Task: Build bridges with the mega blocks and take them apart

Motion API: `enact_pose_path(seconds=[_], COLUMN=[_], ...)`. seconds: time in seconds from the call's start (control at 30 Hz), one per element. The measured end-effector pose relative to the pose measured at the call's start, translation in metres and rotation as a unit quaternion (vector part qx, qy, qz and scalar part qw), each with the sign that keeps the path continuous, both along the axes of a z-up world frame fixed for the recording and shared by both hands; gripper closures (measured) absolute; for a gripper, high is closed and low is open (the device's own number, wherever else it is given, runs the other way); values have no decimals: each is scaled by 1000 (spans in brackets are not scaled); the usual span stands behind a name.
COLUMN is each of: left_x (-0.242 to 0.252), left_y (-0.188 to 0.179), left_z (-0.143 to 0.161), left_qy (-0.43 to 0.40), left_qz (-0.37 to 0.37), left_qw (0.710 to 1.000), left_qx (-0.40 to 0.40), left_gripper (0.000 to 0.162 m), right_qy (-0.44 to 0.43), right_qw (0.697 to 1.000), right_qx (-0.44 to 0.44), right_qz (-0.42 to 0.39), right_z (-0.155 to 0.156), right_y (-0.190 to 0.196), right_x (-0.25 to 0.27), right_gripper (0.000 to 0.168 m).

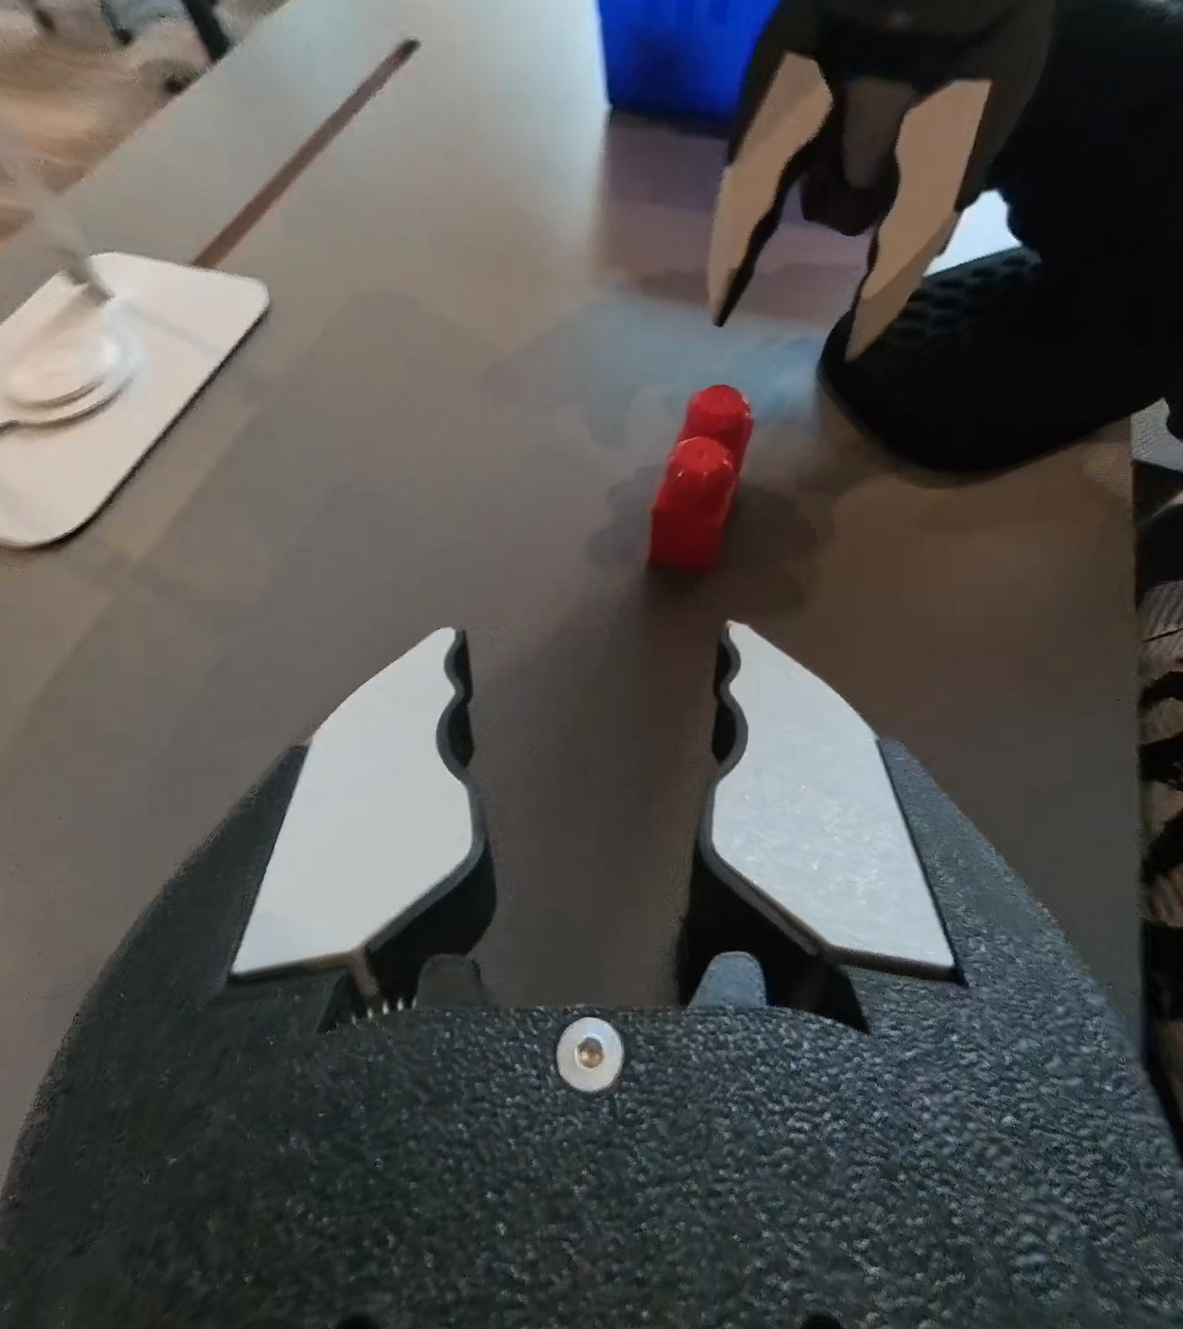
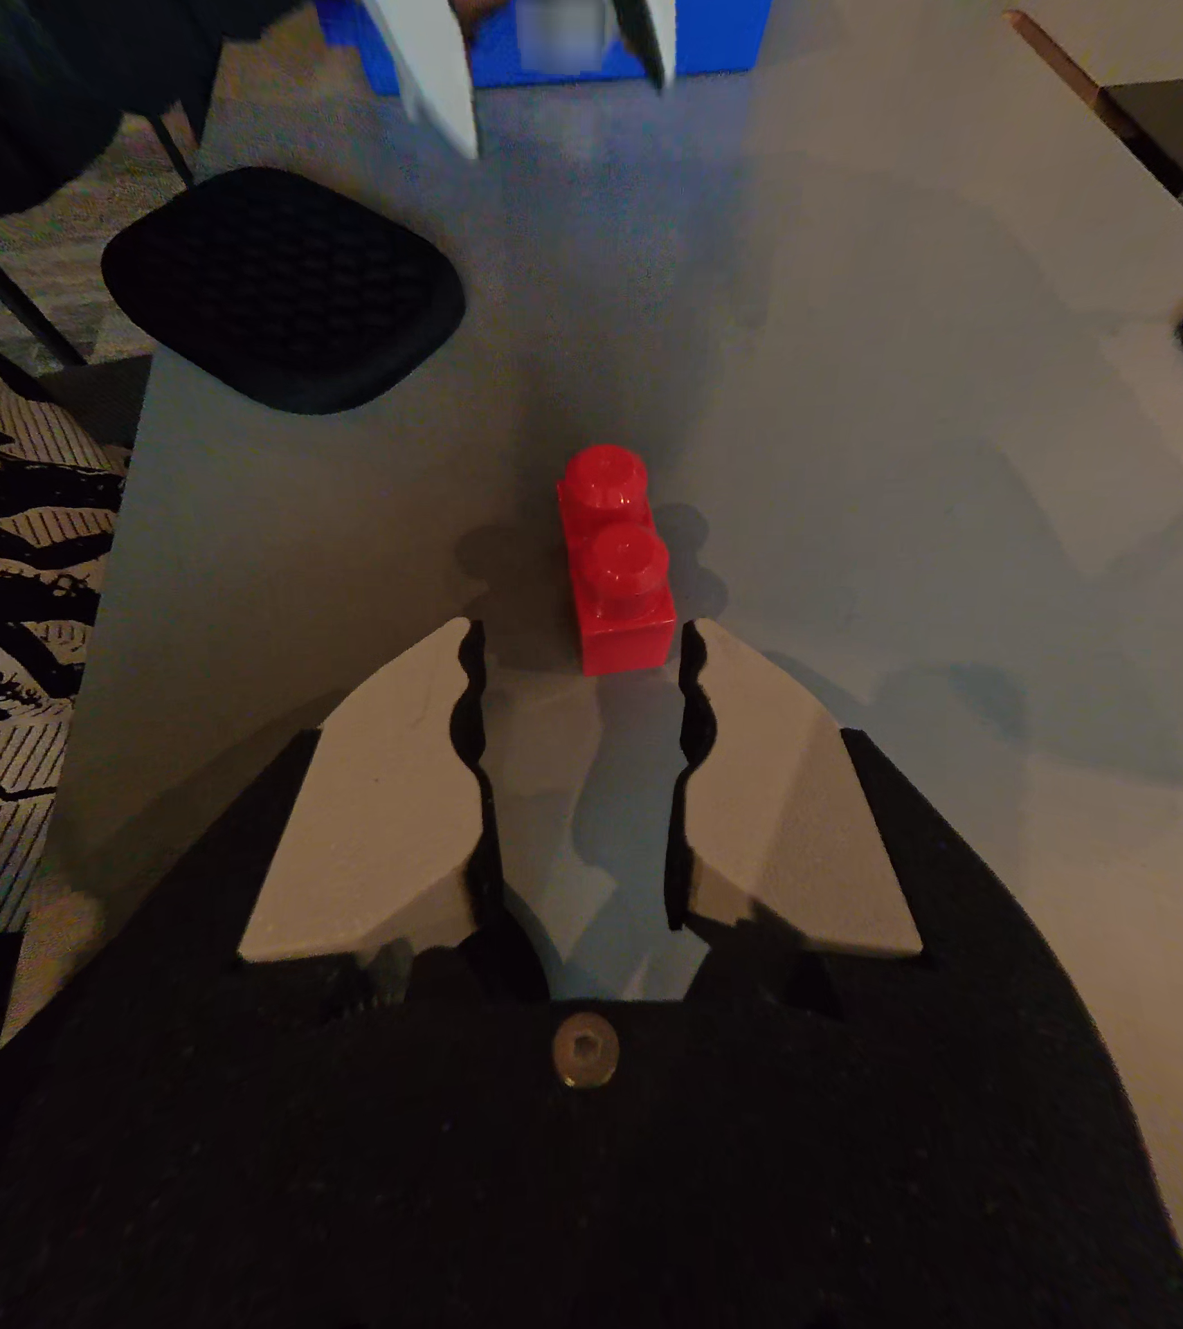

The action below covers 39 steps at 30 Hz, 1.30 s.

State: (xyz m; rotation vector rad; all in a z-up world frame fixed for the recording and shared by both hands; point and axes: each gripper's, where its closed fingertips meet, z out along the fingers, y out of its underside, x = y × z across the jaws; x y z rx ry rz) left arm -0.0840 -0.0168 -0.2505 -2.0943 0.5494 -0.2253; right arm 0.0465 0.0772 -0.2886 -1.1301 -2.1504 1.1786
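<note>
Both tools fill the near edge of their own views, each with jaws spread wide and nothing between them. Under them runs the grey table [image 2: 861,431], by far the biggest thing here, stretching ahead of both tools. Beyond the right tool [image 2: 580,633], up and to its left, a black mesh chair seat [image 2: 282,288] tucks against the table's edge, and straight ahead at the far end stands a blue bin [image 2: 559,43], probably the store for the blocks. Ahead and to the left of the left tool [image 1: 592,644] rests a white stand base [image 1: 92,403], out of the working area. Smallest is the red block [image 2: 615,568]: a two-stud piece, studs up, standing alone on the table just ahead of the right tool's tips and slightly right of its centre line. From the left tool it sits farther ahead, slightly right. With only one block out, bridge building looks barely begun; the right tool seems lined up to take it.
</note>
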Motion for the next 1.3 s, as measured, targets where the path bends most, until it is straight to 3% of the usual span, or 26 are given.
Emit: enact_pose_path(seconds=[0.1, 0.17, 0.3, 0.4, 0.57, 0.67, 0.87, 1.1, 1.2, 1.3], left_x=[-39, -79, -173, -238, -307, -331, -356, -378, -381, -379], left_y=[-38, -67, -135, -188, -243, -252, -230, -242, -241, -240], left_z=[26, 41, 55, 44, 3, -20, -44, -66, -72, -78], left_qy=[13, 49, 110, 149, 170, 179, 152, 183, 183, 176], left_qz=[59, 123, 283, 387, 463, 469, 478, 495, 494, 491], left_qw=[998, 991, 948, 895, 825, 804, 806, 769, 772, 777], left_qx=[-20, -36, -94, -163, -278, -319, -314, -361, -356, -354], left_gripper=[92, 97, 103, 105, 106, 112, 118, 132, 137, 154], right_qy=[1, 2, -2, -3, -5, -6, -11, -10, -11, -10], right_qw=[1000, 1000, 1000, 1000, 1000, 1000, 1000, 1000, 1000, 1000], right_qx=[0, -1, 2, 4, 5, 3, 2, 1, 2, 1], right_qz=[-2, -2, -4, -4, -6, -7, -8, -9, -9, -10], right_z=[0, 1, -1, -1, -2, -2, -4, -4, -4, -4], right_y=[1, 1, 1, 1, 2, 3, 5, 6, 6, 6], right_x=[0, 0, -1, -2, -1, -2, -2, -1, -1, -1], right_gripper=[116, 116, 117, 117, 117, 117, 117, 117, 117, 117])
